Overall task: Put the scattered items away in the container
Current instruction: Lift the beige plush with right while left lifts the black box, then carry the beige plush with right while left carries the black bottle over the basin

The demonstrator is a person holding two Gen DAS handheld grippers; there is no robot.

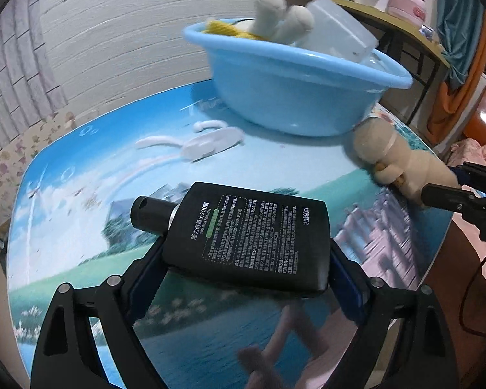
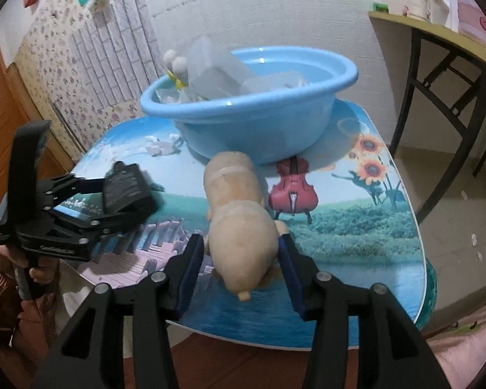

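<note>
A flat black bottle (image 1: pixel 246 236) is held across the left gripper (image 1: pixel 246 259), whose jaws stand wide with a blue pad pressed on each short side of it; the cap points to the gripper's left. The bottle is carried above the counter (image 1: pixel 81 227). Ahead of this gripper a blue basin (image 1: pixel 295 97) is seen on the counter, with a white plush (image 1: pixel 285 16), something yellow and a clear box (image 1: pixel 343 29) already inside. A white item (image 1: pixel 210 142) lies on the counter between gripper and basin.

A beige plush (image 2: pixel 243 223) lies on the counter between the fingers of the right gripper (image 2: pixel 239 269). The jaws stand about half open; the right pad is touching the plush, while a narrow gap is seen at the left pad. The basin stands just beyond the plush.
</note>
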